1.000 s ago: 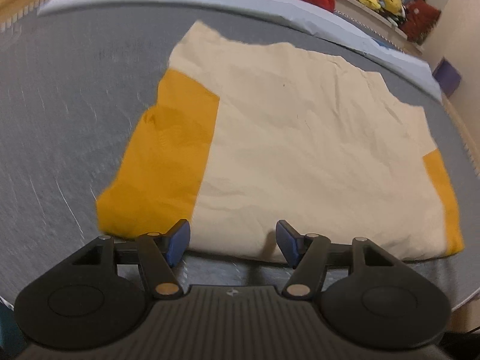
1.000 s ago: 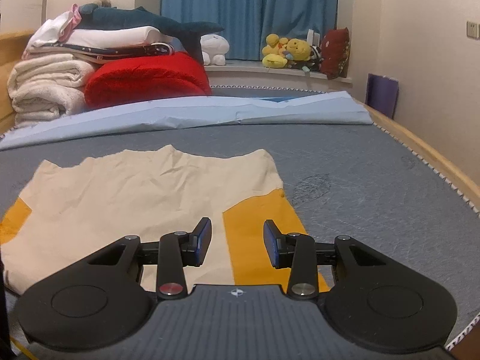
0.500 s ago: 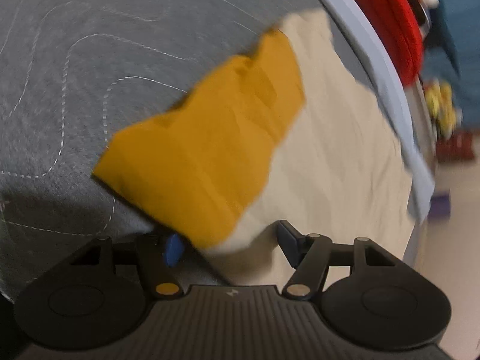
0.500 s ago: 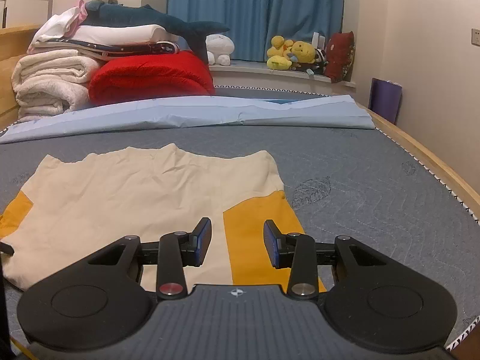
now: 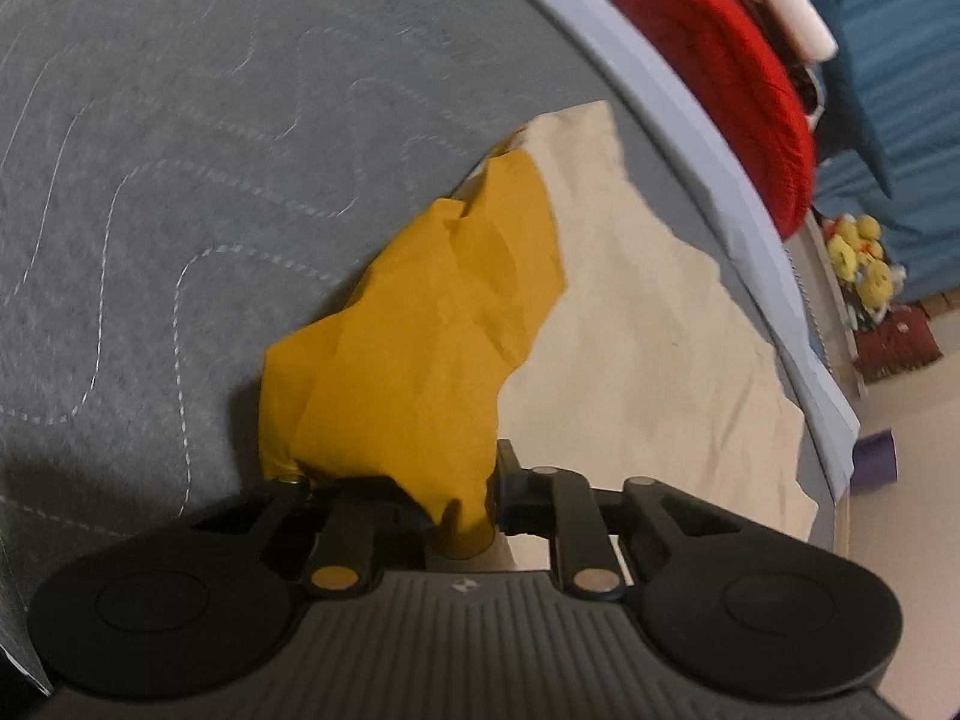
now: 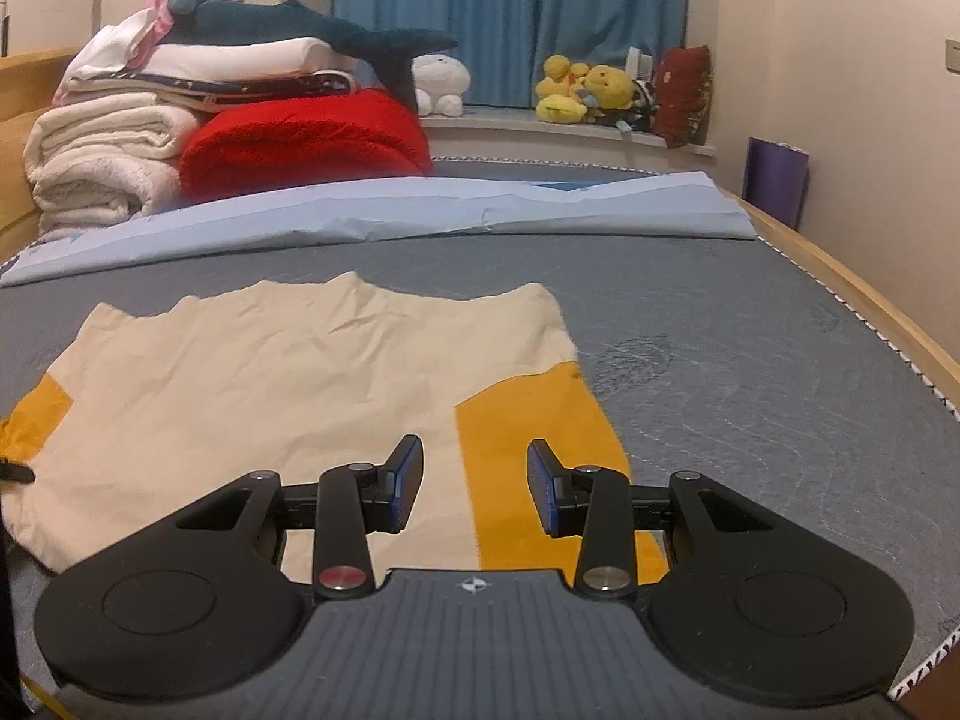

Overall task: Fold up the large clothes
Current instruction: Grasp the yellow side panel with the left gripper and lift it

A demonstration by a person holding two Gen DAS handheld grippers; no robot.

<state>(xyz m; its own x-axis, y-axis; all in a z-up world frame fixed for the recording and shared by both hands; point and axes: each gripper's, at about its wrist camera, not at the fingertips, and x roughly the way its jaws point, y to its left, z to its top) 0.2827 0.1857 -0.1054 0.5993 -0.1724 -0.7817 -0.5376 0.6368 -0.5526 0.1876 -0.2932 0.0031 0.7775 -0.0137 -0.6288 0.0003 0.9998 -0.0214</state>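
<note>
A large cream garment (image 6: 300,372) with yellow side panels lies flat on the grey quilted mattress (image 6: 720,330). In the left wrist view its yellow corner (image 5: 420,360) is bunched up and lifted into folds. My left gripper (image 5: 462,492) is closing its jaws on that corner, and the yellow cloth is pinched between the pads, hiding the left pad. My right gripper (image 6: 474,480) hovers open just above the garment's near edge, where the cream cloth meets the other yellow panel (image 6: 528,432). Nothing sits between its fingers.
At the mattress's far side lie a light blue sheet (image 6: 420,204), a red blanket (image 6: 300,144) and a stack of folded white bedding (image 6: 114,150). Plush toys (image 6: 576,90) sit on the window ledge. The wooden bed rail (image 6: 870,300) runs along the right.
My left gripper rolled and came down onto the garment's yellow corner, and its jaws went from wide apart to pinching the cloth, which is now bunched. The right gripper has not moved.
</note>
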